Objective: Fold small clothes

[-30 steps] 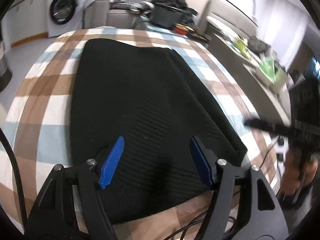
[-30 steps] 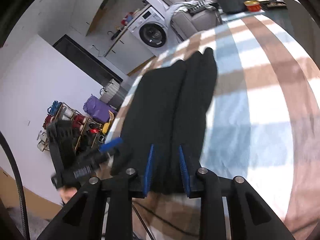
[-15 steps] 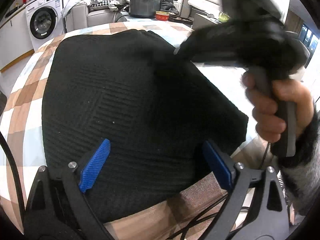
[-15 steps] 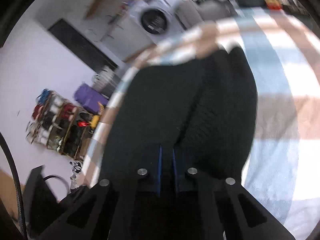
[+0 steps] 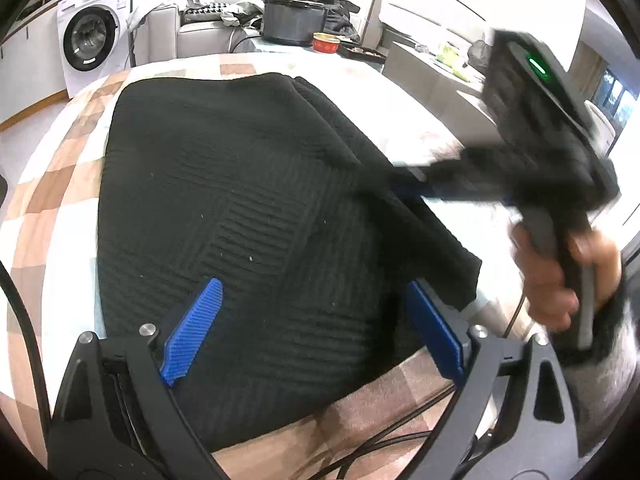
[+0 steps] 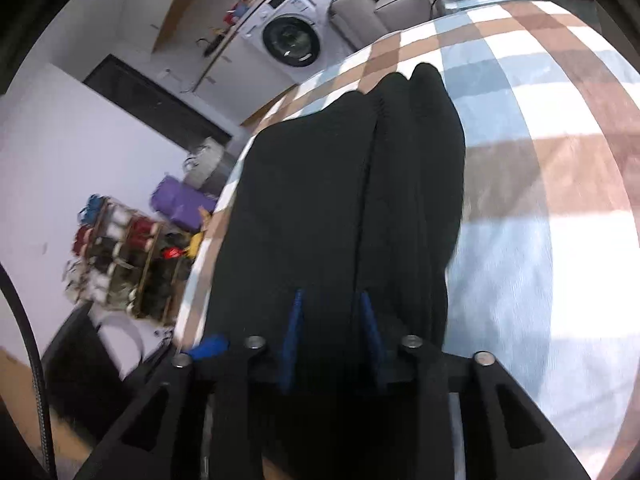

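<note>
Black knit garment (image 5: 256, 208) lies folded flat on bench (image 5: 52, 216) with checked cloth, layered fold edges along garment's right side. Left gripper (image 5: 316, 328) over garment's near edge, jaws spread wide, nothing clamped; blue pads (image 5: 192, 332) stand apart above fabric. Right gripper (image 6: 332, 332) at garment's right-side fold, jaws narrow, just been opening; fabric layer between pads, firm grip cannot be told. Washing machine (image 5: 92, 40) beyond garment's far edge.
</note>
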